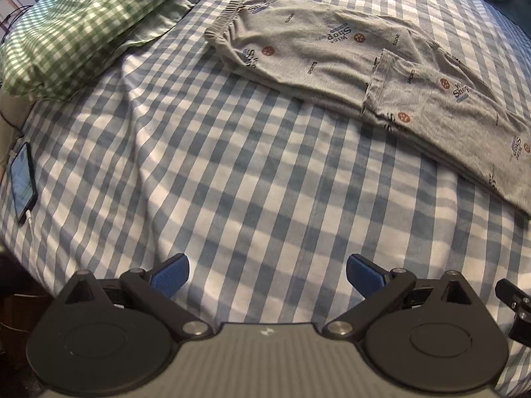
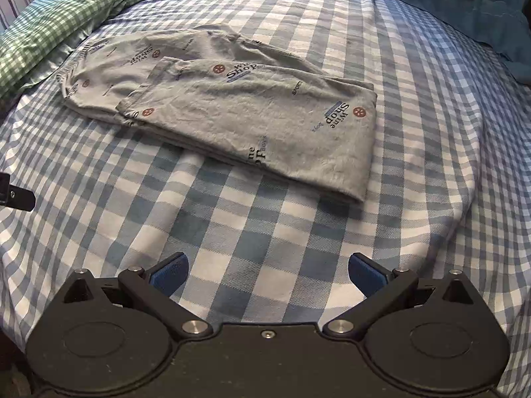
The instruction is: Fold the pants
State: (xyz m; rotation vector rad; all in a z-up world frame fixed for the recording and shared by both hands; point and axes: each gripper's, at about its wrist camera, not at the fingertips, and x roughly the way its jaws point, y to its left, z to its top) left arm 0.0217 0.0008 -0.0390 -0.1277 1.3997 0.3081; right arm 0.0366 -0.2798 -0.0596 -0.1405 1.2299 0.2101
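Grey printed pants [image 1: 335,56] lie folded on the blue-and-white checked bed sheet, with the leg ends doubled back over the upper part. In the right wrist view the pants [image 2: 239,106] lie ahead in the middle, waistband to the far left. My left gripper [image 1: 267,273] is open and empty, hovering over bare sheet well short of the pants. My right gripper [image 2: 268,273] is open and empty, a short way in front of the folded end. The blue pads [image 2: 171,275] of both grippers stand wide apart.
A green checked pillow [image 1: 83,23] lies at the far left. A phone [image 1: 21,182] on a cable rests at the left bed edge. A teal blanket [image 2: 464,6] is bunched at the far right. The checked sheet [image 2: 232,232] spreads all around the pants.
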